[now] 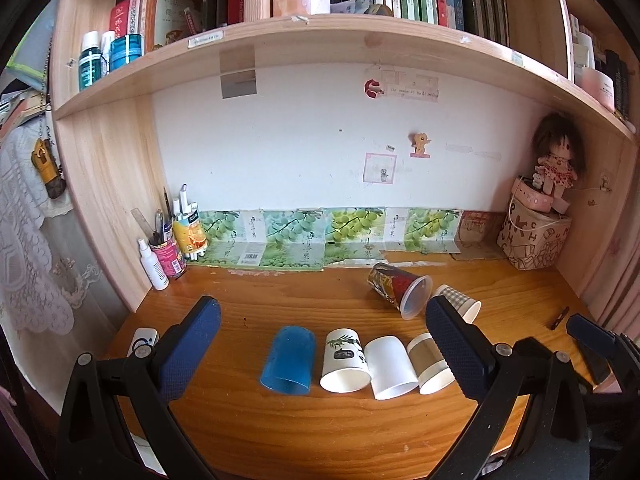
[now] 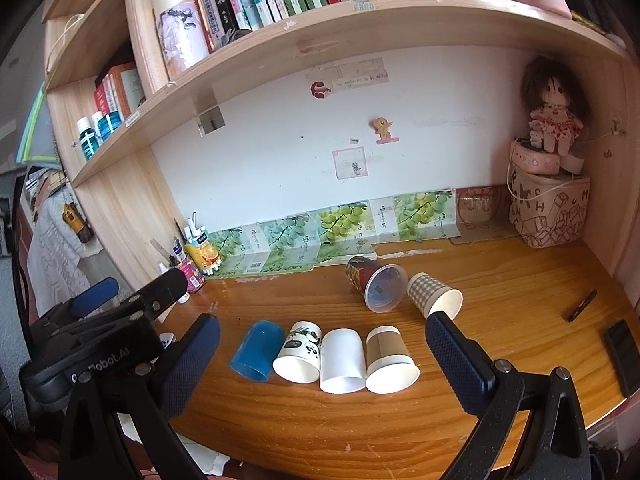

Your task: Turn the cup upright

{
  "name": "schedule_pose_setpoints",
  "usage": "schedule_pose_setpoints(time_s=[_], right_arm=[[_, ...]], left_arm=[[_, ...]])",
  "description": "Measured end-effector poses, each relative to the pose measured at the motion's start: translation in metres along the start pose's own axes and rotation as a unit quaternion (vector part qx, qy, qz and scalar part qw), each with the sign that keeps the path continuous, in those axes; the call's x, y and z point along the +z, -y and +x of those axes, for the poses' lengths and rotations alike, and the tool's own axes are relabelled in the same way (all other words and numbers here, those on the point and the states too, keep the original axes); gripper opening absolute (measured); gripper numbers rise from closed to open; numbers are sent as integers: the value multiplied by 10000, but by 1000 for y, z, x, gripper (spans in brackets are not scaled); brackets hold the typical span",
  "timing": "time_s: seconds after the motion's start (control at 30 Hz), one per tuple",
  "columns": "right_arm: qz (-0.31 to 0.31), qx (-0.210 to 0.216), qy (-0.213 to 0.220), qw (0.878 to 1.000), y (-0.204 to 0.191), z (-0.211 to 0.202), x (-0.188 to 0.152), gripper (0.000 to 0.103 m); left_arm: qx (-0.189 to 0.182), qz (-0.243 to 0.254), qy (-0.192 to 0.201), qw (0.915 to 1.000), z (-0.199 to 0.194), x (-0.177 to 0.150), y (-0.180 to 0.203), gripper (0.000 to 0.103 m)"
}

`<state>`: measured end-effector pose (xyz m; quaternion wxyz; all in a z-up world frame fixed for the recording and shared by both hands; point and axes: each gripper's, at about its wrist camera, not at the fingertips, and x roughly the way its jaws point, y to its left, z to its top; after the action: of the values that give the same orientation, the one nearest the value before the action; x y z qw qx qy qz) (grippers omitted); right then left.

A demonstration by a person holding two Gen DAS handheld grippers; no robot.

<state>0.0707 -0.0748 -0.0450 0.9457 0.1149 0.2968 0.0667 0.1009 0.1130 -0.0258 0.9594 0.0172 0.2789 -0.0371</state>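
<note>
We see the brown cup (image 1: pixel 430 364) partly hidden — probably untouched; left gripper (image 1: pixel 323 344) and right gripper (image 2: pixel 322 354) spread wide, empty.

Six cups all lie tipped on their sides on the wooden desk. Front row, touching side by side, mouths toward the camera: blue plastic cup (image 1: pixel 287 360), leaf-print paper cup (image 1: pixel 344 361), plain white cup (image 1: pixel 390 367), brown-banded cup (image 1: pixel 430 364). Behind them lie a dark printed cup (image 1: pixel 398 286) and a gingham paper cup (image 1: pixel 460 300), just beside each other.
</note>
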Motion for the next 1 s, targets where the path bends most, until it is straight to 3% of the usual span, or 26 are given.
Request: schedule_pose_setpoints(time_s=[0.17,0.47,0.77,1.0], right_arm=[[212,-208,-120,9995,-9,17,-1,103],[559,-741,-416,9948,-12,35,0,103],[1003,-1142,-635,9863,7,37,1,103],[1248,-1153,-699,9830,40,34,6,103]], left_arm=[[-326,32,-40,9995,18,3,-18,102],[-1001,90,-498,9937,51,10,-23,102],[-1749,254,-889,9802,70,16,-10,102],[-1766,588,-863,9787,76,27,18,102]])
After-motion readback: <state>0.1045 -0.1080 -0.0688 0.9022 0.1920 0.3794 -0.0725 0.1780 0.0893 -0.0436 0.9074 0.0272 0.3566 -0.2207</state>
